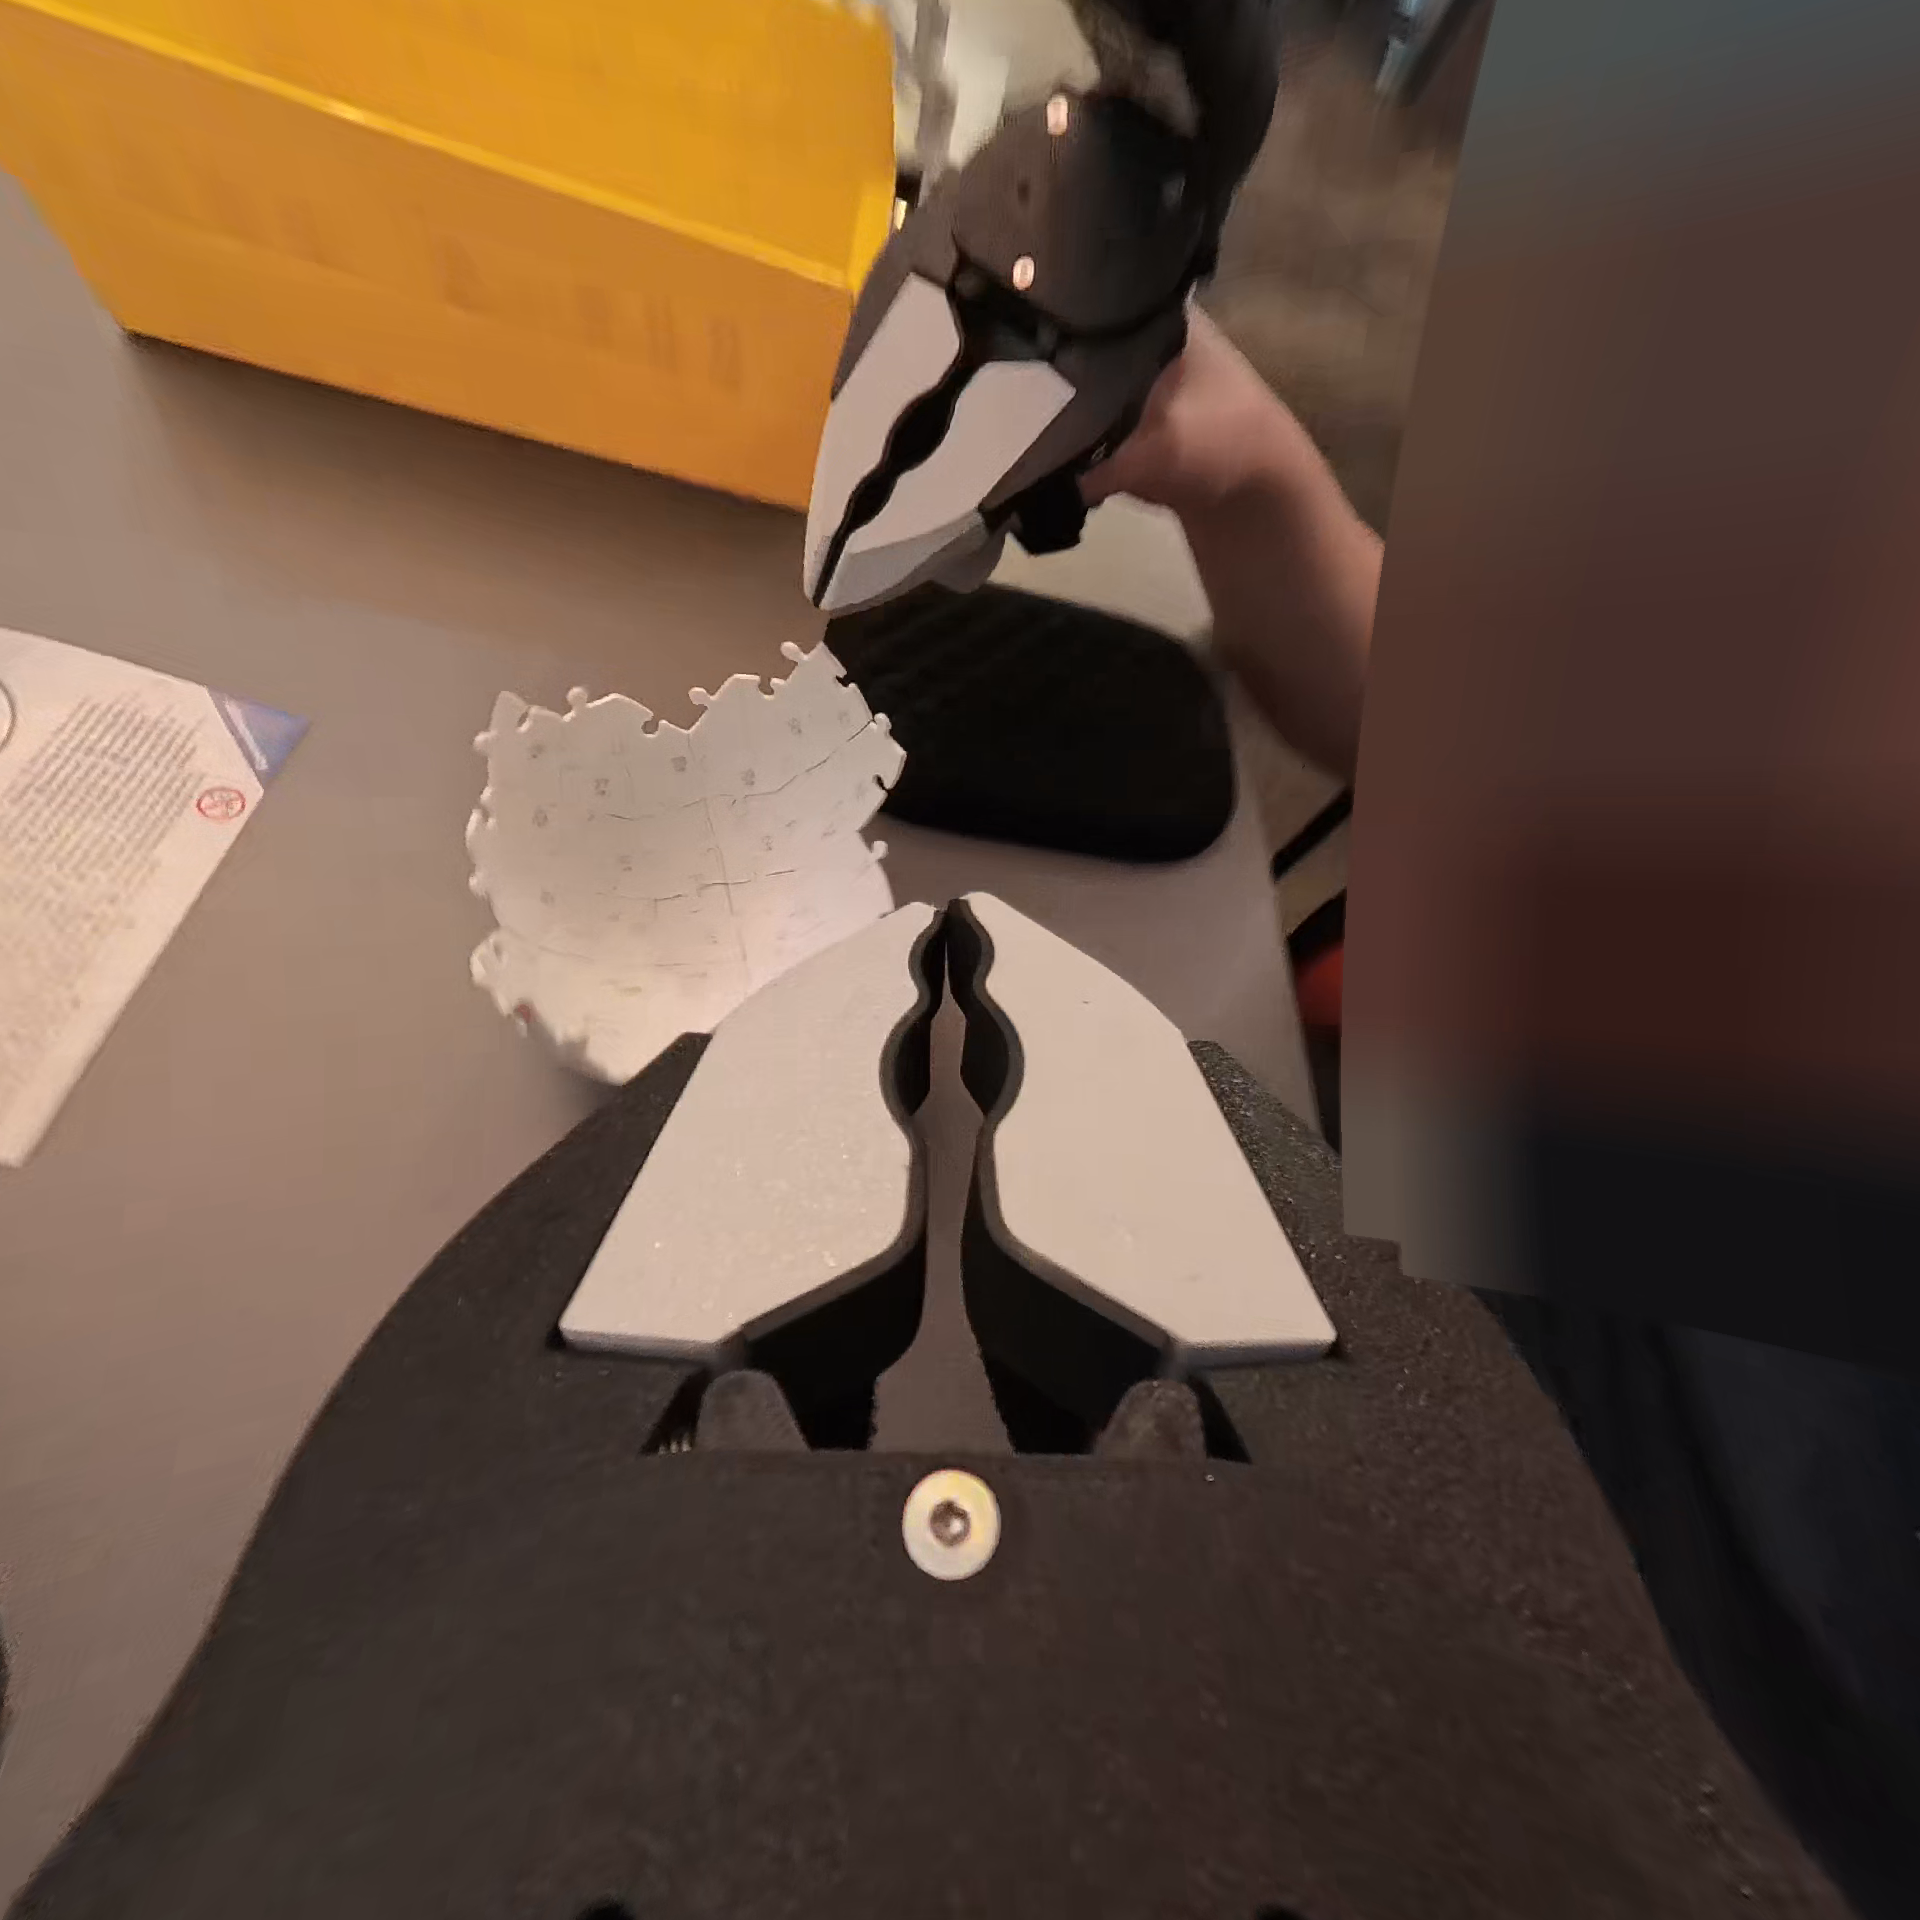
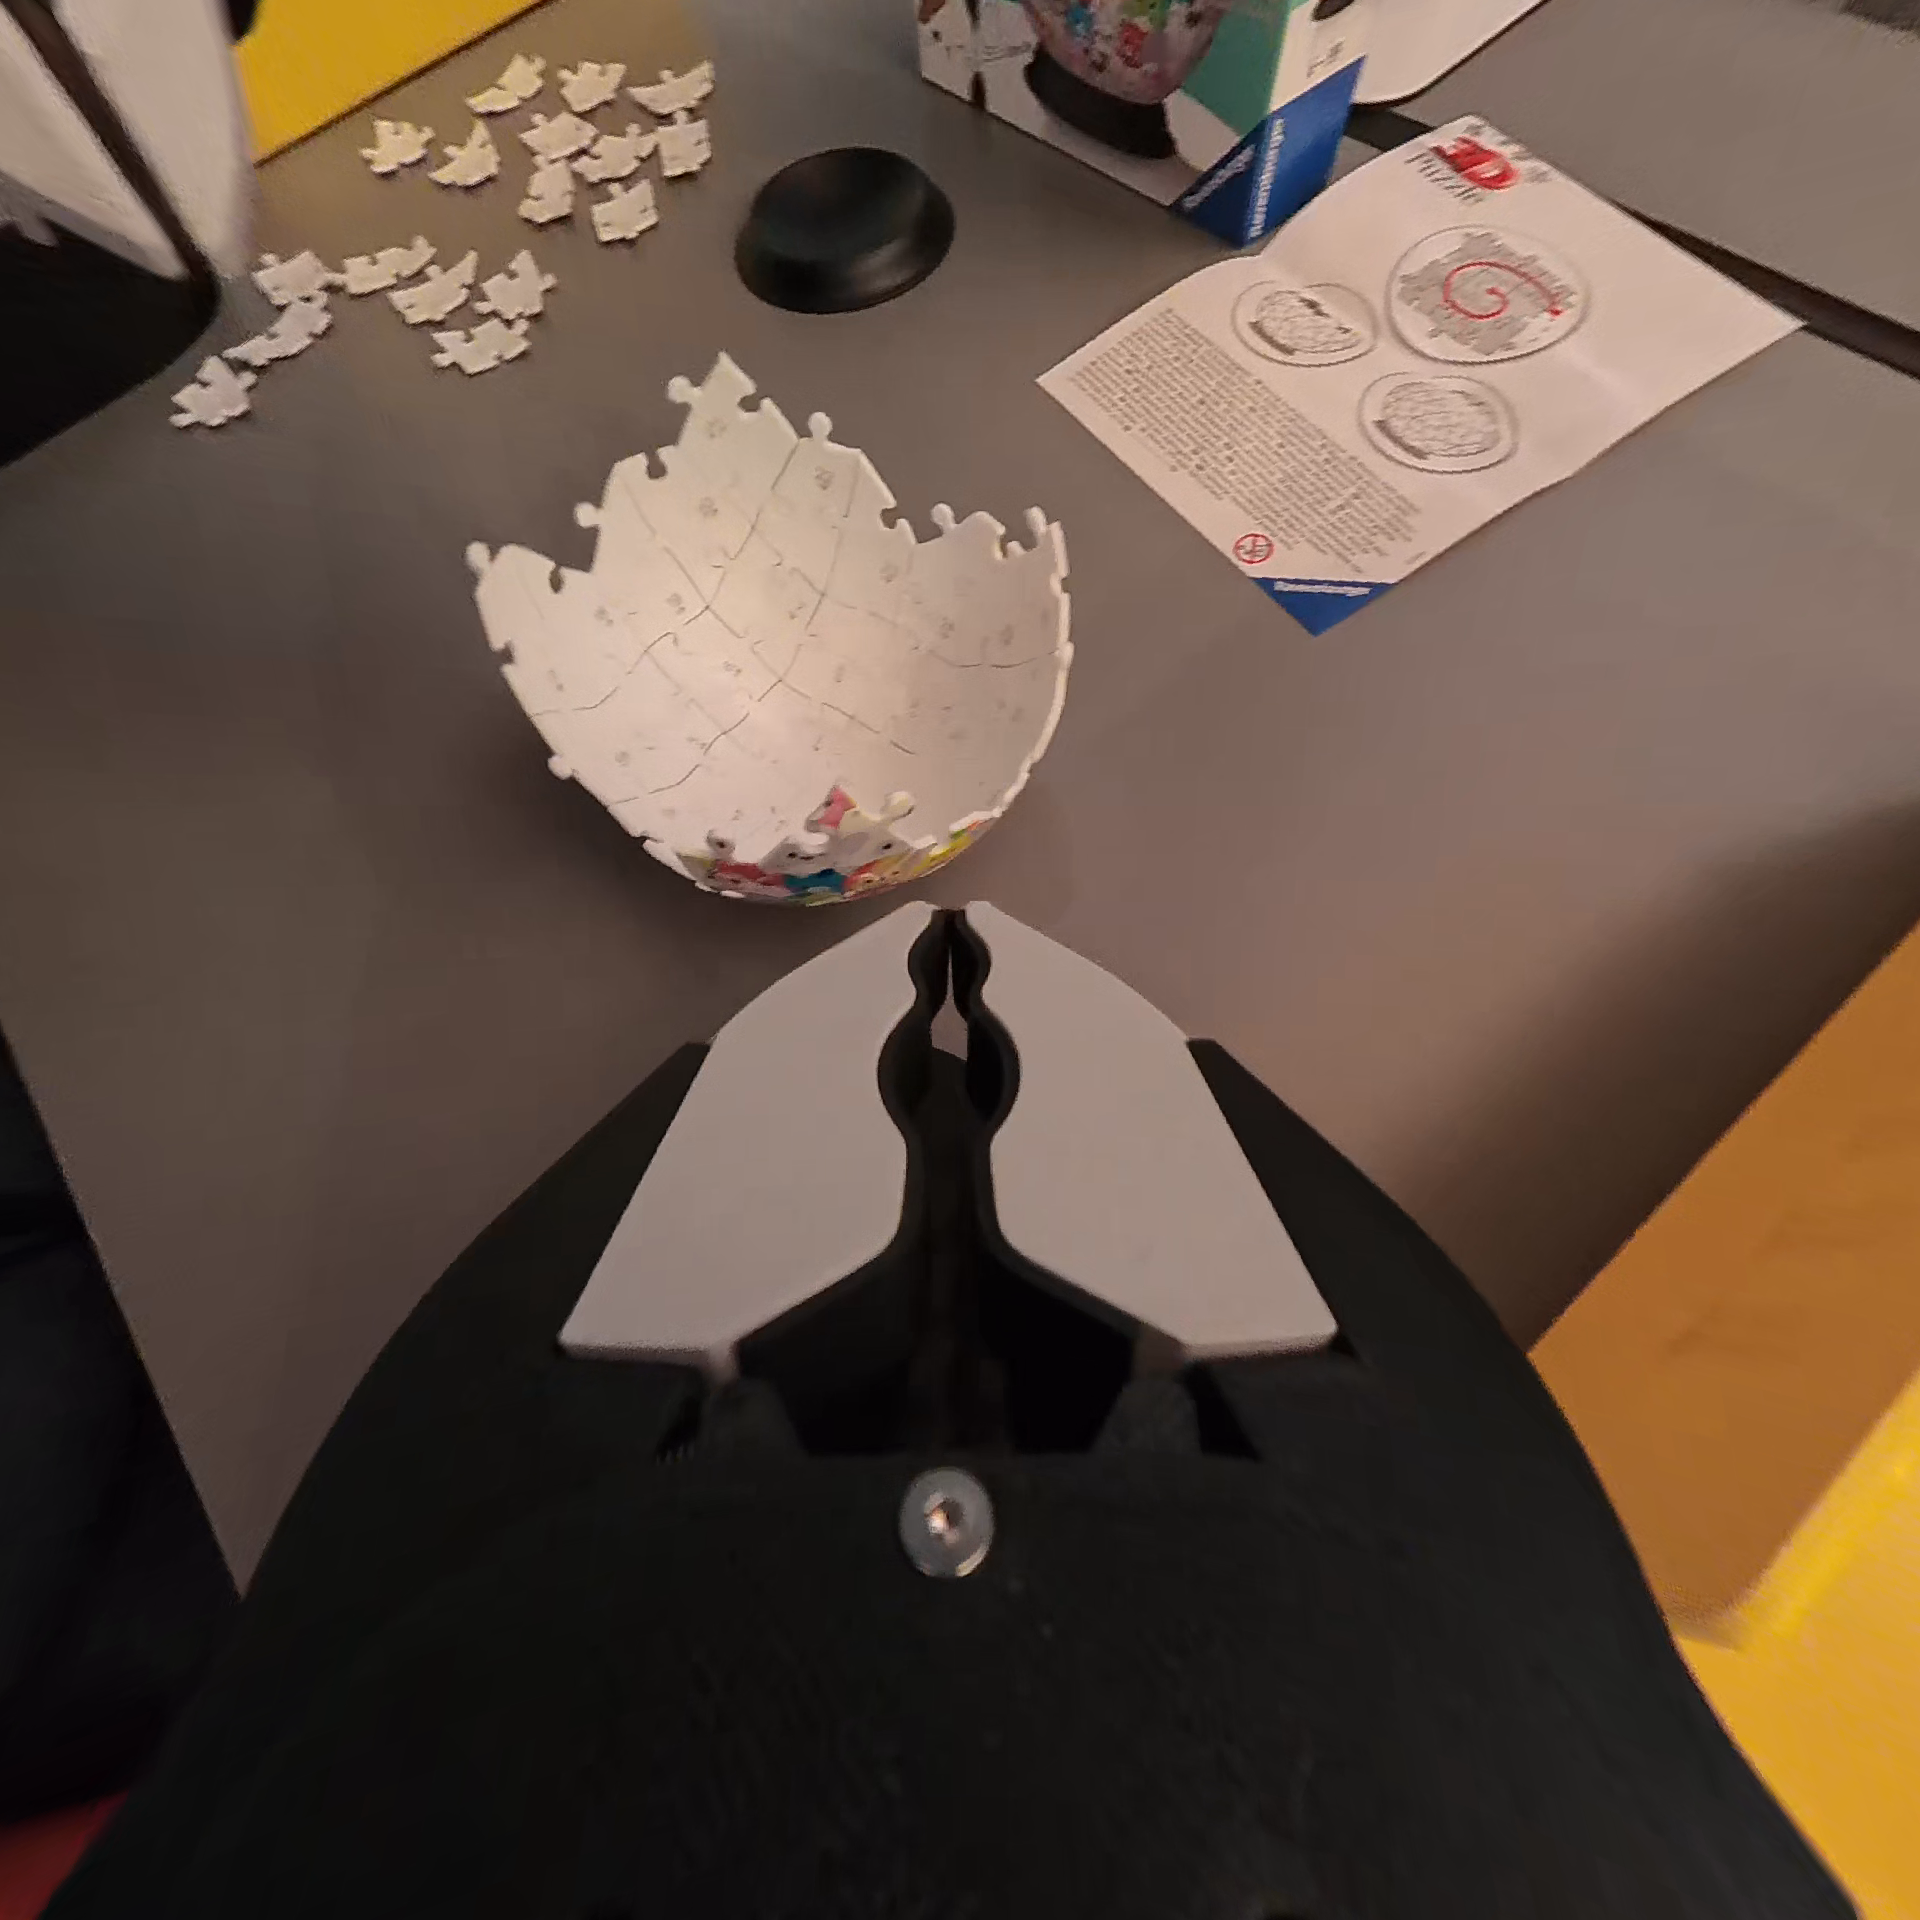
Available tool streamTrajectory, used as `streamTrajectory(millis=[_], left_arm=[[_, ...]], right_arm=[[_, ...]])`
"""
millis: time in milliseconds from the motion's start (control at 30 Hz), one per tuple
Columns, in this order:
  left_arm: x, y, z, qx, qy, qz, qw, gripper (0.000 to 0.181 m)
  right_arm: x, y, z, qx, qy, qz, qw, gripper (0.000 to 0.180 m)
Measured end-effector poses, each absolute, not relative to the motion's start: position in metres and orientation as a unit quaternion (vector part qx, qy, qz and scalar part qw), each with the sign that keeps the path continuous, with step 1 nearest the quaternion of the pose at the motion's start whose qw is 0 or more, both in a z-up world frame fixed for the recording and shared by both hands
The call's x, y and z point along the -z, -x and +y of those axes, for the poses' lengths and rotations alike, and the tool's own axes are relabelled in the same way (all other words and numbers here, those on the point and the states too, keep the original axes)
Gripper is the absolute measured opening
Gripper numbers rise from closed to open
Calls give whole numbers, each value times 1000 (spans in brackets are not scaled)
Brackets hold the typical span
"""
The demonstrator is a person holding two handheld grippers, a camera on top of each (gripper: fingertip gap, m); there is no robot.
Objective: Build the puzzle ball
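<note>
We log puzzle ball (image 2: 790, 665) roughly half built: open shell on grey table (image 2: 1351, 883). Loose pieces (image 2: 488, 197) well apart, unplaced. Left gripper (image 1: 948, 914), right gripper (image 2: 948, 914): jaws pressed together, empty. Upper half remains.

Warm, dim indoor light falls from above on my grey table (image 2: 1351, 831), the puzzle ball (image 2: 790, 665) glows softly inside and throws a faint shadow, the loose pieces (image 2: 540, 156) and my right gripper (image 1: 831, 592) smear with motion blur, and wide-angle edges bend.
</note>
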State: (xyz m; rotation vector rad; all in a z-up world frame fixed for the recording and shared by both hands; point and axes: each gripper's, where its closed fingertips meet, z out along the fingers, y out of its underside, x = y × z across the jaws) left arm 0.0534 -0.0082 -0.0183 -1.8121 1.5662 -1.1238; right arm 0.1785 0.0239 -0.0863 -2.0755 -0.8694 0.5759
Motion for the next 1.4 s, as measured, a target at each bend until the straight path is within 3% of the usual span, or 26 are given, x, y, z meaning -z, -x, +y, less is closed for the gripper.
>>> streamTrajectory(millis=[400,933,1100,1333,1400], left_arm=[[68,-128,4,333,687,630,139,0],[39,-80,36,344,737,545,204,1],[19,-53,57,427,743,454,245,45],[25,-4,52,466,739,375,311,63],[32,1,50,471,734,362,329,76]], right_arm=[[108,-164,21,-249,806,-389,370,2],[120,-170,20,-244,834,-353,347,2],[118,-175,20,-250,836,-338,353,9],[87,-177,9,-278,816,-293,414,36],[86,-169,4,-297,821,-275,403,41]])
